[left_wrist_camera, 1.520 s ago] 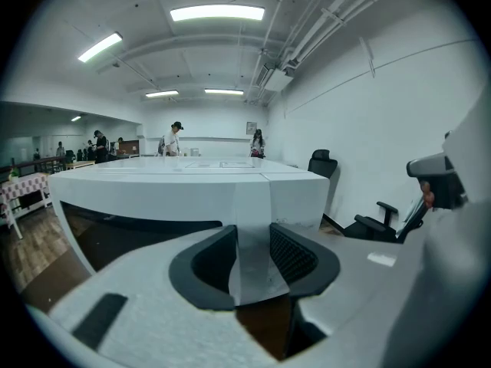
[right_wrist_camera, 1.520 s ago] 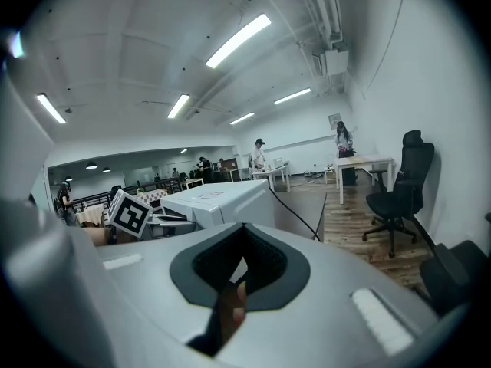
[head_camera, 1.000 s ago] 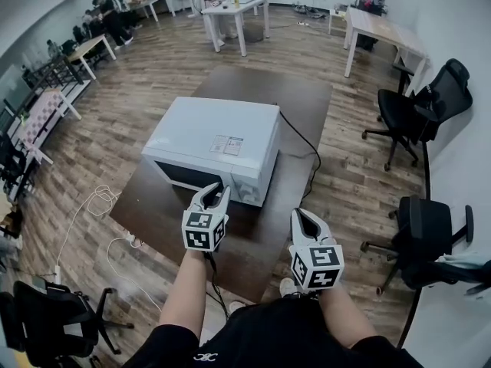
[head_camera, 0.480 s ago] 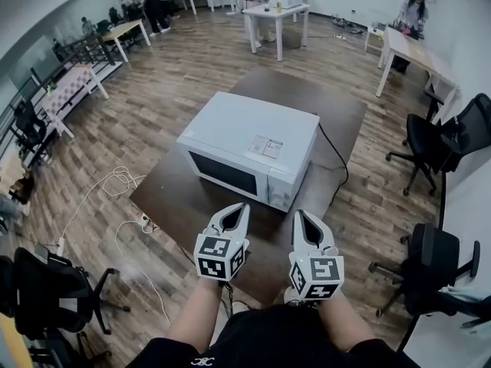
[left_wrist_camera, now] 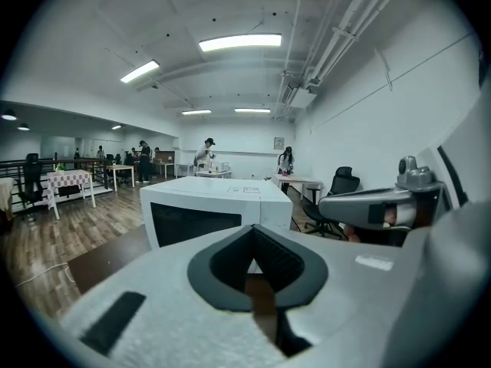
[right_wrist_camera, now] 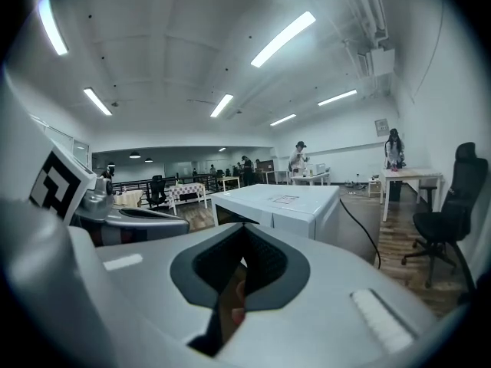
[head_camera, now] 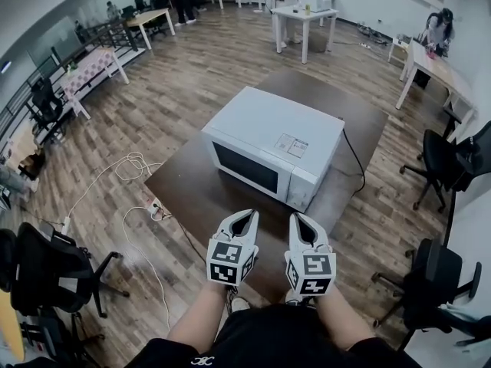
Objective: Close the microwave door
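Since the earlier frames both grippers have drawn back from the microwave (head_camera: 272, 133) toward the near edge of the table (head_camera: 184, 194). The left gripper (head_camera: 250, 214) and right gripper (head_camera: 296, 218) have jaws together with nothing held. The microwave stands ahead, long axis crosswise, and the right gripper appears nearer. Its door (left_wrist_camera: 196, 222) sits flush, seen squarely only in the left gripper view.
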`<state>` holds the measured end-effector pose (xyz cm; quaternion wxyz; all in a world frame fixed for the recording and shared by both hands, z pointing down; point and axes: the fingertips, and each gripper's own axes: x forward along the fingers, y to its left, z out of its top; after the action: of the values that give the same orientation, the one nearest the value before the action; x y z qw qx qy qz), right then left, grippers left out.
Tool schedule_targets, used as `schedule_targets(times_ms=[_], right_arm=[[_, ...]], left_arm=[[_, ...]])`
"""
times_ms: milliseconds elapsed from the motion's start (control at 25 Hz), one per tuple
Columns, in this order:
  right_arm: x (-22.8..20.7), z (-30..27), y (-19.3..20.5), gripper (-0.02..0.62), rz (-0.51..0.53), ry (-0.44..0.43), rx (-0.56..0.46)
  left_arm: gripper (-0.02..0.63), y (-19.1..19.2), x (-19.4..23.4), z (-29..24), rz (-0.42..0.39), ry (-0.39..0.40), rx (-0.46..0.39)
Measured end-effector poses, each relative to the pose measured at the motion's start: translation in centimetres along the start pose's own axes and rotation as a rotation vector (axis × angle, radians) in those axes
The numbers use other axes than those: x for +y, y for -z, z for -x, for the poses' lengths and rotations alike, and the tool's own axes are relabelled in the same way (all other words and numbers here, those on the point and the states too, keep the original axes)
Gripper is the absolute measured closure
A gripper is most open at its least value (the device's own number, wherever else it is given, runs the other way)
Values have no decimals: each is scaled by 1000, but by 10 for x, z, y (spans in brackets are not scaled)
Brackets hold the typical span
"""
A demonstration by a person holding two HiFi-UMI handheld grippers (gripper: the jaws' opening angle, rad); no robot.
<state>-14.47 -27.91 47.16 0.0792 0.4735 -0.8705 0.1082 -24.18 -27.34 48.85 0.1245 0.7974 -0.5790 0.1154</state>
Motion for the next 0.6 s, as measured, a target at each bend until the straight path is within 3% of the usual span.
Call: schedule_targets(times_ms=[600], right_arm=[[5, 2, 7, 588, 3, 5, 16]], left_arm=[[597, 4, -1, 7, -4, 4, -7]])
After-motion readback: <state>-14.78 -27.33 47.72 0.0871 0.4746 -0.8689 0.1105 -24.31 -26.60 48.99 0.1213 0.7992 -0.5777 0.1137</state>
